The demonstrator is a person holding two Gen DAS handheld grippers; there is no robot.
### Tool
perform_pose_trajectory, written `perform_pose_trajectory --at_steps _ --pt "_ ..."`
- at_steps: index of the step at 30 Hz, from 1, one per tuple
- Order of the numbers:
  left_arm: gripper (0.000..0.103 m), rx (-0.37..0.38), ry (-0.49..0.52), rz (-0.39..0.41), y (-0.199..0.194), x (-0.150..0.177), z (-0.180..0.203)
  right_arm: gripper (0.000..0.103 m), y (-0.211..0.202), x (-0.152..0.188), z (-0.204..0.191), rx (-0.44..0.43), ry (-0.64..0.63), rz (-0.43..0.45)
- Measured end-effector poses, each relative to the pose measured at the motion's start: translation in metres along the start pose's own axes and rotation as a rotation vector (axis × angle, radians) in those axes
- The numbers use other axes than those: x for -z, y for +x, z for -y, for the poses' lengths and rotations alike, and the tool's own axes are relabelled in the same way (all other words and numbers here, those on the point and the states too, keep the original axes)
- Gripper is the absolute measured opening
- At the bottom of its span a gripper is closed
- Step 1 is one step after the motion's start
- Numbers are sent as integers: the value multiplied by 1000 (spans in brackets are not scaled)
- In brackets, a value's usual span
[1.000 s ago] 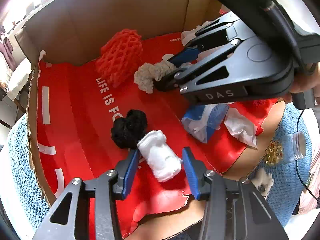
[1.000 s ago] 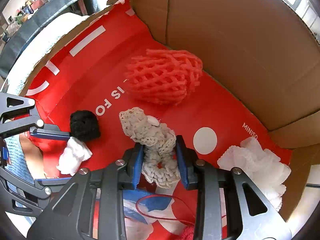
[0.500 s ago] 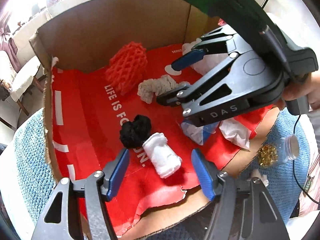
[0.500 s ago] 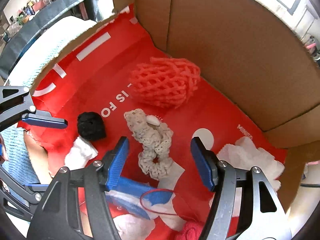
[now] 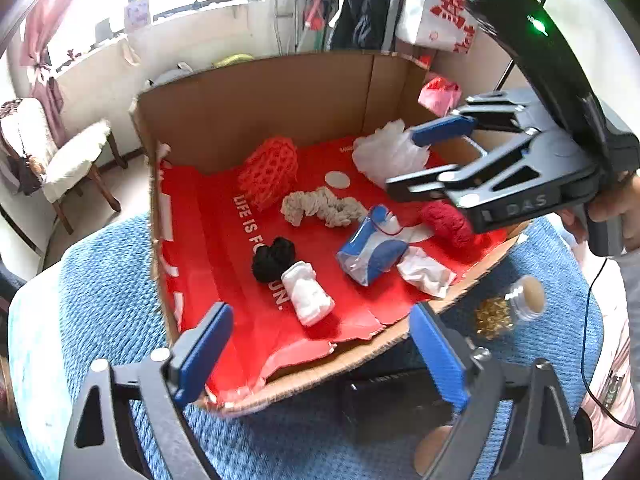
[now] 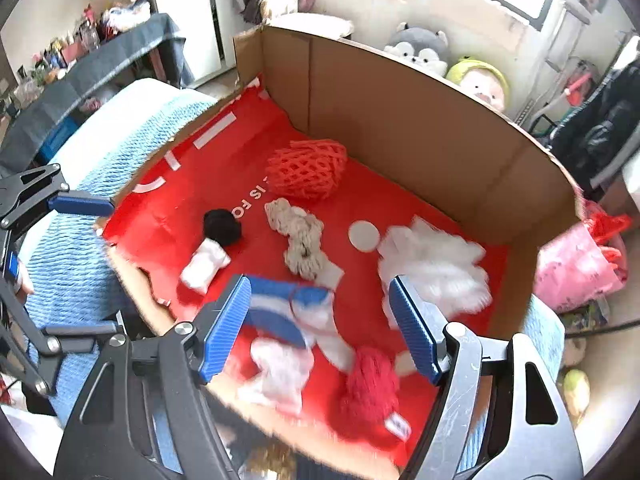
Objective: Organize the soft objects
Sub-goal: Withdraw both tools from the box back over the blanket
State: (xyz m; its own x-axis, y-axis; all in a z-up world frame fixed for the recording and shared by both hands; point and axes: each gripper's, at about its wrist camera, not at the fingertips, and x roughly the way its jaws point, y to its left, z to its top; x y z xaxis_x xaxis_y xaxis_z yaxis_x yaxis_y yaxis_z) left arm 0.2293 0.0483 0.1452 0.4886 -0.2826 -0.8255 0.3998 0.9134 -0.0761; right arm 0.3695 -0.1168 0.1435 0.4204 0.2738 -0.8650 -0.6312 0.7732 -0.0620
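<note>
Both grippers' jaws just opened, spread, empty: left gripper [image 5: 320, 344], right gripper [image 6: 320, 324]; white roll [image 5: 307, 293] and cream scrunchie [image 6: 298, 240] lie in cardboard box [image 5: 256, 112]; sorting looks near done

Brown cardboard box [image 5: 280, 92] lined with a red sheet [image 5: 224, 256] – white lettering; orange-red mesh sleeve [image 5: 269, 172], beige crochet piece [image 5: 320, 209], black pompom [image 5: 272, 257] – blue knitted cover [image 5: 108, 304] beneath.

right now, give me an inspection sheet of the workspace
surface: cardboard box lined in red, on a blue knit cover
job's things: white roll touching black ball; beige scrunchie; red net; white ruffle; red knit piece
clutter: blue-white pouch, jar
tongs: left tongs and right tongs open, just widened, holding nothing
cables: black cable
surroundings: chair, plush toys
</note>
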Motion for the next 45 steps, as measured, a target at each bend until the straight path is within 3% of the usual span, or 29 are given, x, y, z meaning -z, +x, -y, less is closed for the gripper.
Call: perform_pose_trajectory --at_steps 13,26,35,45 --pt "103 -39 -66 167 -70 33 13 85 -96 80 3 67 87 133" --pt "103 -116 -119 323 -105 97 35 90 -147 189 -23 112 204 293" --pt "103 -133 -123 356 -86 143 74 93 -133 253 -58 132 289 366" --pt "103 -140 -117 349 -59 175 104 93 -98 288 -92 145 353 389"
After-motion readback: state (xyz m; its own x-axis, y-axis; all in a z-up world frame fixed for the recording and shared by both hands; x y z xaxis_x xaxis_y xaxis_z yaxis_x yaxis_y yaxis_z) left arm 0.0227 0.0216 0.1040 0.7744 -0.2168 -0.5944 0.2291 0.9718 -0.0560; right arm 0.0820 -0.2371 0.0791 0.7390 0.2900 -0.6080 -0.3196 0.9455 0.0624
